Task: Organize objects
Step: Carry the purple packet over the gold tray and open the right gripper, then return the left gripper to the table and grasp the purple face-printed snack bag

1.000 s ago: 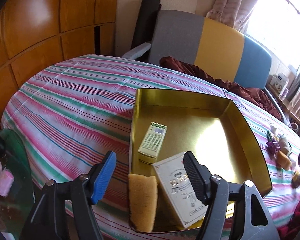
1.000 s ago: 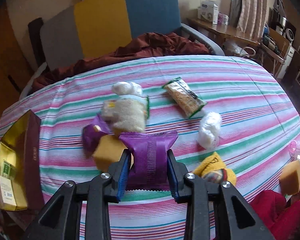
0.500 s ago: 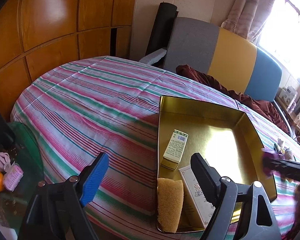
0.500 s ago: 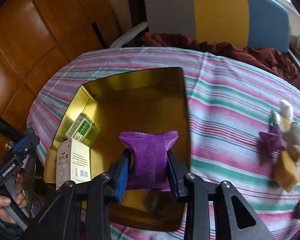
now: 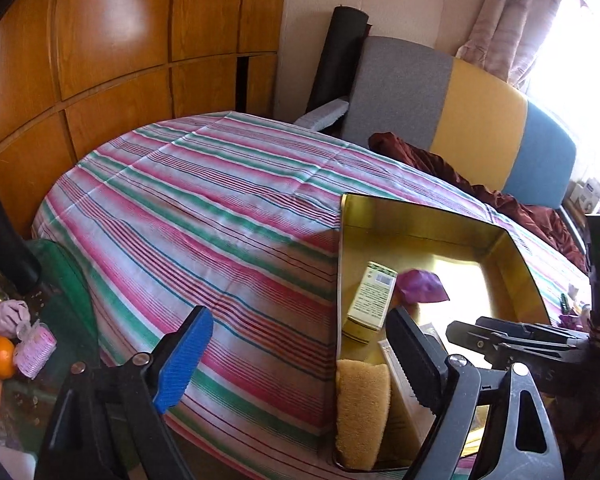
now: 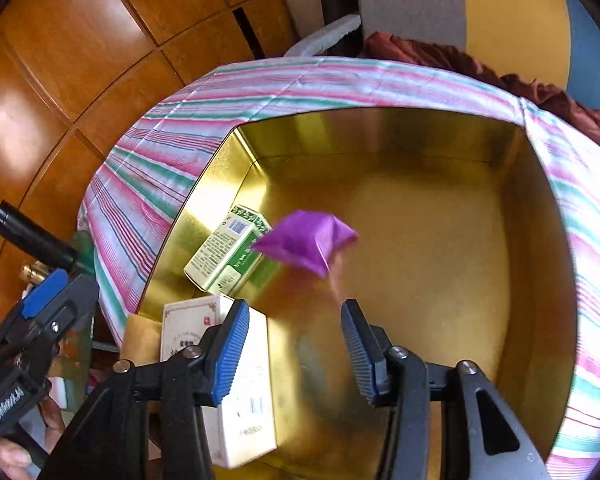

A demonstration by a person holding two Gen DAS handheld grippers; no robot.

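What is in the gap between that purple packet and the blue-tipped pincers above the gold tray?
Nothing: between the purple packet and the opening right gripper, the right wrist view shows only bare floor of the gold tray.

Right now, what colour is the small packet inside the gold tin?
Purple packet, slightly blurred, beside the green-and-white box; clearest in the right wrist view.

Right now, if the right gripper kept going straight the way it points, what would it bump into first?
Probably the purple packet, which lies just ahead of the right gripper, whose jaws are opening with nothing between them. Depth is unclear; it might instead meet the gold tray's floor.
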